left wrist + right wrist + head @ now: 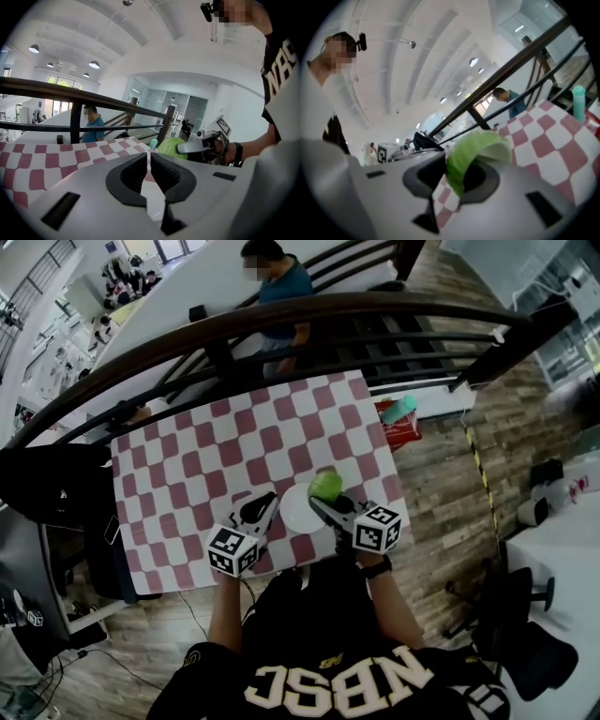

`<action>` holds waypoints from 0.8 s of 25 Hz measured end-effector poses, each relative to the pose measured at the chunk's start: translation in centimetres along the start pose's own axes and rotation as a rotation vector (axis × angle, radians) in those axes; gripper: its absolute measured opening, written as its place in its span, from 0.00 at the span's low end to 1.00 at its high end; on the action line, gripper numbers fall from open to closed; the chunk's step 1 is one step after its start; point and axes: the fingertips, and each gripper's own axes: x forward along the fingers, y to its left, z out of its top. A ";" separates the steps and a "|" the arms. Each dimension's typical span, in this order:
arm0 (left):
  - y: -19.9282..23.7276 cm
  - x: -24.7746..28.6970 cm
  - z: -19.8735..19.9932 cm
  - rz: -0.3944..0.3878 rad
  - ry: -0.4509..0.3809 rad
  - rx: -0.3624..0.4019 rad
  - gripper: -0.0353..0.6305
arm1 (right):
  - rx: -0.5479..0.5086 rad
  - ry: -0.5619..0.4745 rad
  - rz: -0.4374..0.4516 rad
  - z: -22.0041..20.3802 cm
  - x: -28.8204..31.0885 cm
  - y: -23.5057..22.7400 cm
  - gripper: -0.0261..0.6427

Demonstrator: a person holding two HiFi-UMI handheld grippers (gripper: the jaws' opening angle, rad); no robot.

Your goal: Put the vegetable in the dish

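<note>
- The left gripper (267,502) is clenched on nothing; in its own view the jaws (149,157) meet with only the tablecloth showing past them.
- It hangs at the near left edge of the dish (298,512), a plain white plate on the near part of the table (206,456).
- The right gripper (321,501) grasps the vegetable (326,486), a light green leafy piece.
- In the right gripper view the jaws (452,168) stand a little apart, with the curled leaf (476,152) pressed between them and rising above them.
- The vegetable is held at the far right rim of the dish; whether it touches the plate cannot be told.
- The left gripper view shows the leaf (169,144) just beyond the right gripper's fingers (194,147).
- The table carries a red-and-white checked cloth.
- A teal bottle (400,408) stands off the table's far right corner.
- A dark curved railing (281,320) runs across behind the table.
- Beyond it stands a person (281,287) in a blue shirt.
</note>
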 end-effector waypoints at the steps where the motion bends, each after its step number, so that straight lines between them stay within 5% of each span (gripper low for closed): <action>1: -0.2 0.1 -0.3 -0.022 0.015 0.006 0.09 | 0.017 0.006 0.021 -0.2 0.0 0.0 0.19; 4: -1.6 0.4 -1.8 -0.115 0.070 0.024 0.18 | 0.048 0.053 0.055 -1.5 0.2 0.1 0.19; 7: -2.8 1.6 -3.2 -0.216 0.132 0.041 0.37 | 0.092 0.067 0.099 -2.0 0.7 -0.4 0.19; 13: -6.2 2.9 -4.4 -0.425 0.182 0.080 0.72 | 0.281 0.041 0.340 -2.0 0.4 0.9 0.19; 20: -7.9 3.5 -4.5 -0.585 0.186 0.132 0.80 | 0.295 0.070 0.701 -2.6 -1.3 4.2 0.19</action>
